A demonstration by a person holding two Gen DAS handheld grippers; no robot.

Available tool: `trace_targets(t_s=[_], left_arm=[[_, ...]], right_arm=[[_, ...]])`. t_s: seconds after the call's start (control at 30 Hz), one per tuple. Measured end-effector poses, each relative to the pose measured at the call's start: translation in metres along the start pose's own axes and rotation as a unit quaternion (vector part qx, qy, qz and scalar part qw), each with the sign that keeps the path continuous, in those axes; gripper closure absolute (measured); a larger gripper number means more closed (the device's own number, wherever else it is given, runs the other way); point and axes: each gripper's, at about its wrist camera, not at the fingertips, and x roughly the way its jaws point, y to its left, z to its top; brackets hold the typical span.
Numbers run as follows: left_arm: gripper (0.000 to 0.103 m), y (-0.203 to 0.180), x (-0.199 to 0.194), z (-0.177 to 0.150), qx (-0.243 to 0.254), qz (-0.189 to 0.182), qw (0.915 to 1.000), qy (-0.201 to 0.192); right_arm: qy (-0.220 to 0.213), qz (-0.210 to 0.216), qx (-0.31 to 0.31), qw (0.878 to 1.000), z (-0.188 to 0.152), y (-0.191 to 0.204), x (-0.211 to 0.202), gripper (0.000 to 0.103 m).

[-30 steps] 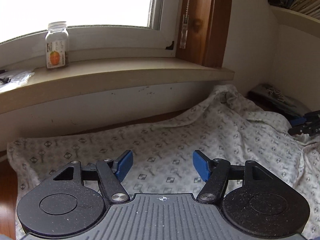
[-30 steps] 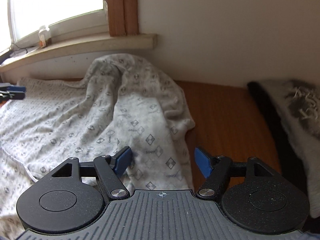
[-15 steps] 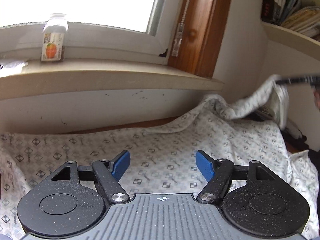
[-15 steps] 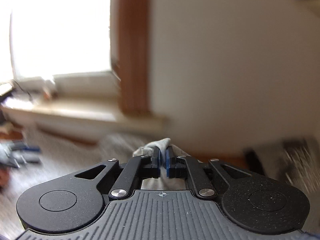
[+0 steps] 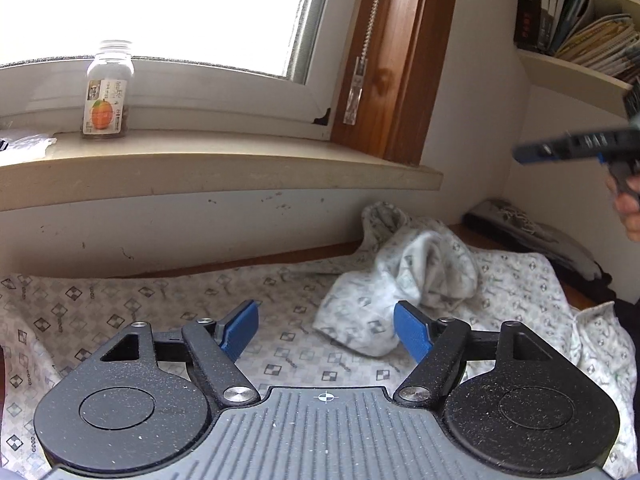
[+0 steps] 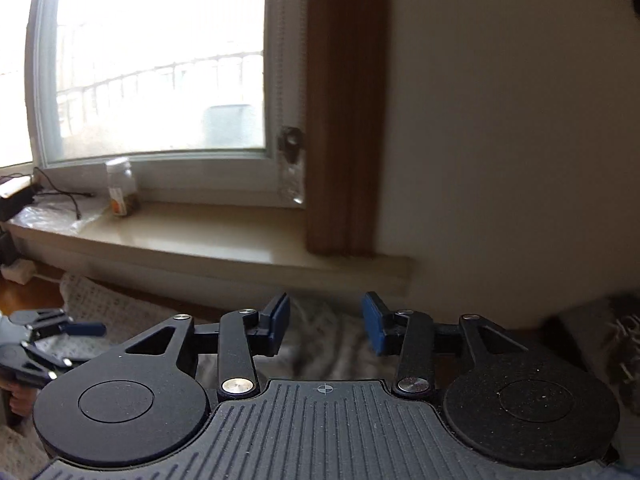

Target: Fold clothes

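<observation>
1 garment [image 5: 200, 312], 2 empty tools

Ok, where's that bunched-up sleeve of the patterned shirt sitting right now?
In the left wrist view the bunched sleeve lies flopped on the spread patterned shirt, right of centre, below the windowsill and just beyond the left gripper.

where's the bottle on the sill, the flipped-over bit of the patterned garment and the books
bottle [image 5: 105, 94], left wrist view, on its orange label
folded-over flap of the patterned garment [image 5: 404, 284], left wrist view, on the middle of the bunched fold
books [image 5: 576, 20], left wrist view, on the spines on the shelf
</observation>
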Motion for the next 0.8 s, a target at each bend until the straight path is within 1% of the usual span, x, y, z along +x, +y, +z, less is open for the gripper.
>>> trace_targets(t_s=[0.07,0.1,0.17,0.2,0.27,0.3,0.37,0.47,0.7,0.73,0.77,0.8], left_arm=[[0.025,0.001,0.0,-0.001,0.0,0.002,1.0,0.002],[0.024,0.001,0.0,-0.001,0.0,0.003,1.0,0.003],[0.024,0.001,0.0,-0.001,0.001,0.005,1.0,0.004],[0.024,0.001,0.0,-0.001,0.001,0.006,1.0,0.005],[0.024,-0.001,0.001,-0.001,0.004,0.006,1.0,0.005],[0.024,-0.001,0.001,-0.001,0.005,0.008,0.9999,0.005],[0.024,-0.002,0.0,-0.001,0.007,0.01,0.9999,0.003],[0.023,-0.003,0.0,-0.001,0.009,0.01,0.9999,0.002],[0.022,-0.003,-0.001,-0.001,0.007,0.009,0.9999,-0.001],[0.022,-0.003,-0.001,-0.001,0.008,0.01,0.9999,-0.001],[0.022,-0.003,-0.001,-0.001,0.008,0.01,0.9999,-0.001],[0.022,-0.004,-0.001,-0.001,0.009,0.01,0.9999,-0.002]], right_arm=[[0.026,-0.04,-0.005,0.999,-0.036,-0.036,-0.015,0.057],[0.047,-0.051,0.002,0.998,-0.054,-0.051,-0.017,0.057],[0.093,-0.058,0.028,0.994,-0.092,-0.081,-0.018,0.057],[0.108,-0.058,0.04,0.992,-0.108,-0.091,-0.018,0.057],[0.123,-0.05,0.064,0.989,-0.135,-0.103,-0.018,0.057],[0.127,-0.039,0.074,0.988,-0.144,-0.106,-0.017,0.057],[0.131,-0.008,0.083,0.988,-0.153,-0.102,-0.013,0.057],[0.131,0.018,0.074,0.989,-0.15,-0.086,-0.003,0.057],[0.13,0.024,0.061,0.989,-0.142,-0.066,0.013,0.056],[0.129,0.026,0.06,0.989,-0.142,-0.066,0.012,0.061],[0.128,0.028,0.058,0.99,-0.142,-0.066,0.012,0.08],[0.127,0.03,0.057,0.99,-0.142,-0.066,0.011,0.097]])
